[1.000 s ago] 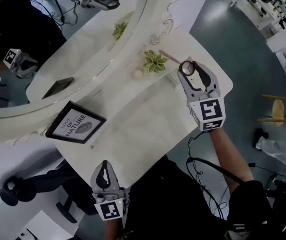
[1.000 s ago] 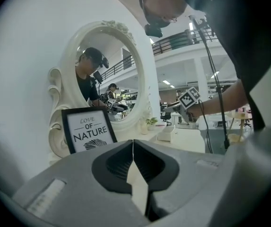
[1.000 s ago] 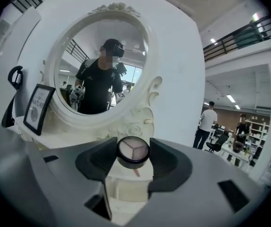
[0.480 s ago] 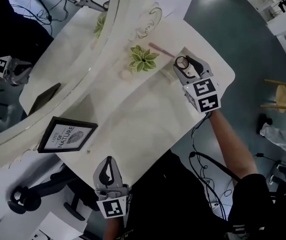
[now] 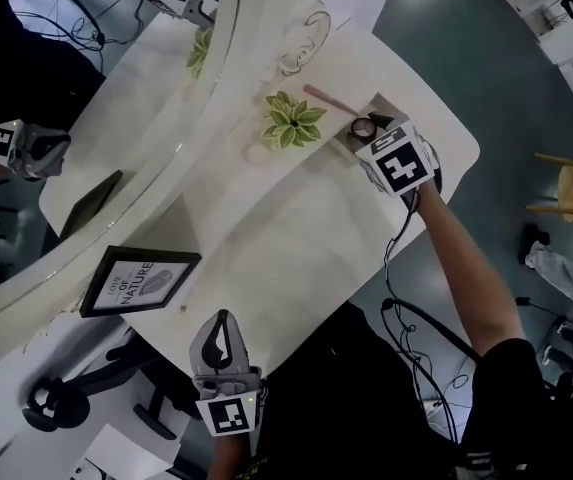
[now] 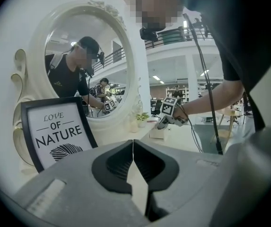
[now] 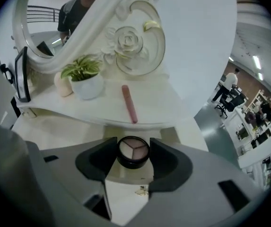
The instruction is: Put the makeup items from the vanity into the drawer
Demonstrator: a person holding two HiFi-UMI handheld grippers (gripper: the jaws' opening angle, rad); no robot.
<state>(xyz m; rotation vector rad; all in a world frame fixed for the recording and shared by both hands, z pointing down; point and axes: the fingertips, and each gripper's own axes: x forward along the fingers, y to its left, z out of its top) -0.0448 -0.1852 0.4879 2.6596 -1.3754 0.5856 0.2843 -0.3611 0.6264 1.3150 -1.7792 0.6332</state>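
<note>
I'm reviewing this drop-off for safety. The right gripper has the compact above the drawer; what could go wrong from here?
The right gripper pinches the round black eyeshadow compact by its sides only, so it might slip or tip on the way into the open cream drawer. The pink tube lies near the edge of the white vanity shelf, just beyond; the gripper could nudge it off.

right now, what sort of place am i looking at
Probably a staged vanity corner inside a big open office or lab: a white vanity table, its ornate white oval mirror, and desks and office chairs beyond.
</note>
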